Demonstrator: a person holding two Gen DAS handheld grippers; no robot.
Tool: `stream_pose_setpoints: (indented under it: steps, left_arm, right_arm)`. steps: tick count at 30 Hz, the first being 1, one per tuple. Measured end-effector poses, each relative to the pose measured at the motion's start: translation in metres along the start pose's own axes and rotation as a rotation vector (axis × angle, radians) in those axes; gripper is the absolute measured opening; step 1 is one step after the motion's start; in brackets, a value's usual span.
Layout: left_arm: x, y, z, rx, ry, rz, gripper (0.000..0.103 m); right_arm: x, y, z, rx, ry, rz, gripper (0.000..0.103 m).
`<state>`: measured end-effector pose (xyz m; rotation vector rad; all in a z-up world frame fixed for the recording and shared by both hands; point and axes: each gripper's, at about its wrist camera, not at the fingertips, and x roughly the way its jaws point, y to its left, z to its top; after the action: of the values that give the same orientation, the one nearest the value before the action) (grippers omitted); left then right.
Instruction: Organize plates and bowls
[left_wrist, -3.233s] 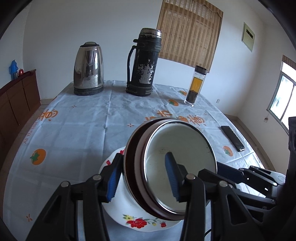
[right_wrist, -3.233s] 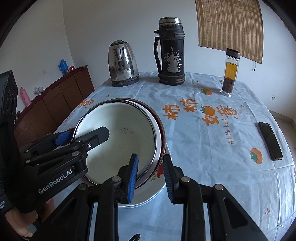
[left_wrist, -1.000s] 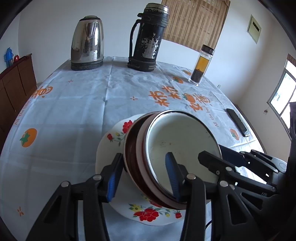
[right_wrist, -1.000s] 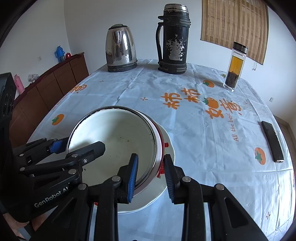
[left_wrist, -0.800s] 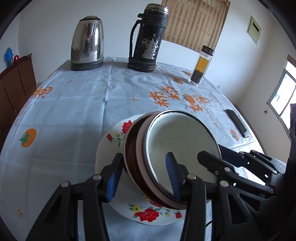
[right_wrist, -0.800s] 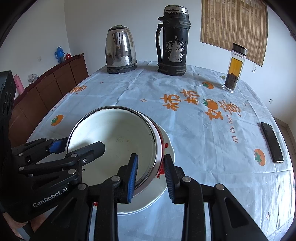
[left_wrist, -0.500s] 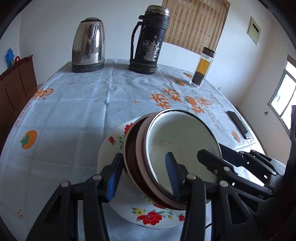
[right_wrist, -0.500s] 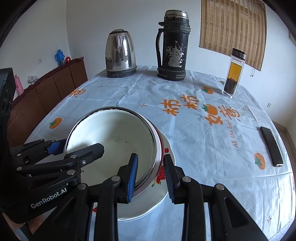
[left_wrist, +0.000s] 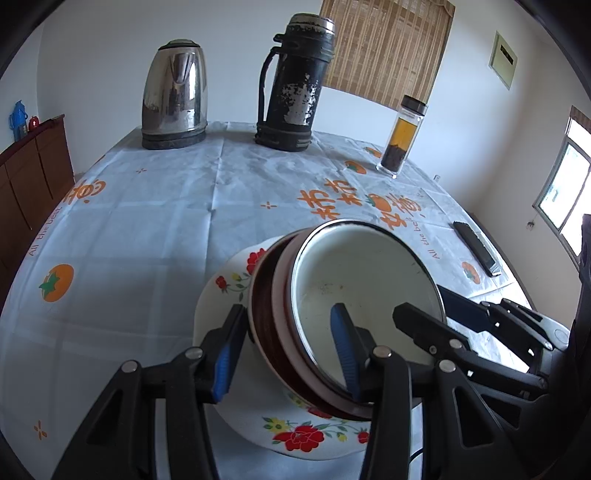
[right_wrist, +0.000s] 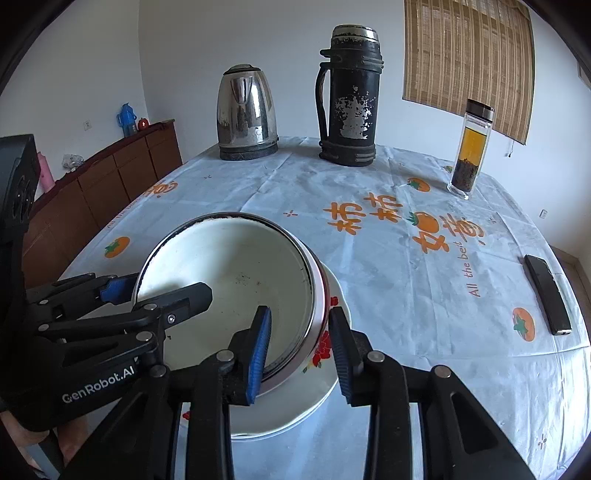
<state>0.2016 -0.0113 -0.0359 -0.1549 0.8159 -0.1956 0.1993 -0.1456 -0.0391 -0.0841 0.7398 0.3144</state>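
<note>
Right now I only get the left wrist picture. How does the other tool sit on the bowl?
Observer: In the right wrist view, the right tool straddles the rim of the bowl. One blue pad is inside and one is outside, just above the flowered plate.
Operator: Is anything on the sideboard besides that blue thing?
Observer: Yes, a pink bottle stands at the near end of the sideboard.
Operator: Is there any writing on the left tool?
Observer: Yes, the side of the left tool reads GenRobot.AI in white letters.
</note>
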Motion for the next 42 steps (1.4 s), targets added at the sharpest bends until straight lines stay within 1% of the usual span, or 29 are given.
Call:
stream_pose_setpoints:
  steps: [3,4,6,8,11,13,15,17,21,24,26,27,28,29,32,34,38,40,42]
  left_arm:
    - [-0.003,-0.002,0.001,0.006,-0.018,0.001,0.048]
    - [-0.005,-0.002,0.002,0.005,-0.025,-0.001,0.049]
    - [-0.008,-0.002,0.002,0.007,-0.042,-0.008,0.051]
    - [-0.009,-0.003,0.003,0.012,-0.054,-0.009,0.054]
    - [-0.012,-0.004,0.003,0.019,-0.074,-0.013,0.057]
    - [-0.018,-0.005,0.003,0.025,-0.111,-0.01,0.058]
    - [-0.026,-0.007,0.003,0.039,-0.158,0.005,0.061]
    - [-0.034,-0.009,0.004,0.047,-0.211,0.017,0.07]
    - [-0.05,-0.013,0.003,0.076,-0.319,0.05,0.074]
    - [-0.056,-0.014,0.002,0.085,-0.373,0.071,0.078]
    - [-0.058,-0.013,0.002,0.079,-0.399,0.077,0.09]
    - [-0.06,-0.012,0.001,0.071,-0.419,0.085,0.093]
    - [-0.061,-0.011,0.002,0.066,-0.437,0.091,0.099]
    - [-0.063,-0.01,0.001,0.062,-0.45,0.095,0.101]
    - [-0.061,-0.008,0.002,0.053,-0.453,0.093,0.101]
    - [-0.058,-0.008,0.002,0.054,-0.444,0.102,0.101]
    - [-0.052,-0.011,0.001,0.063,-0.428,0.13,0.101]
    - [-0.052,-0.011,0.0,0.06,-0.425,0.129,0.101]
    - [-0.052,-0.011,0.0,0.054,-0.424,0.122,0.101]
  right_arm:
    - [-0.005,-0.001,-0.003,-0.002,-0.038,0.008,0.044]
    - [-0.008,-0.002,-0.003,0.001,-0.051,0.009,0.048]
    - [-0.013,-0.004,-0.004,0.009,-0.079,0.012,0.052]
    - [-0.017,-0.005,-0.005,0.006,-0.106,0.017,0.053]
    - [-0.023,-0.005,-0.008,-0.005,-0.139,0.016,0.055]
    - [-0.026,-0.005,-0.009,-0.01,-0.158,0.015,0.058]
    - [-0.031,-0.005,-0.009,-0.021,-0.19,0.022,0.059]
    - [-0.035,-0.004,-0.009,-0.041,-0.22,0.017,0.06]
    - [-0.044,0.001,-0.009,-0.077,-0.306,-0.022,0.062]
    - [-0.048,0.001,-0.01,-0.088,-0.387,-0.058,0.063]
    - [-0.052,0.001,-0.011,-0.088,-0.444,-0.083,0.064]
    - [-0.054,0.001,-0.013,-0.087,-0.474,-0.093,0.066]
    - [-0.057,0.001,-0.014,-0.084,-0.506,-0.103,0.069]
    - [-0.058,0.001,-0.015,-0.083,-0.539,-0.109,0.071]
    - [-0.063,0.002,-0.018,-0.087,-0.592,-0.113,0.072]
    - [-0.062,0.001,-0.018,-0.09,-0.602,-0.107,0.073]
    - [-0.053,-0.007,-0.019,-0.055,-0.572,-0.079,0.073]
    - [-0.05,-0.01,-0.018,-0.04,-0.549,-0.063,0.074]
    - [-0.05,-0.01,-0.018,-0.045,-0.553,-0.073,0.074]
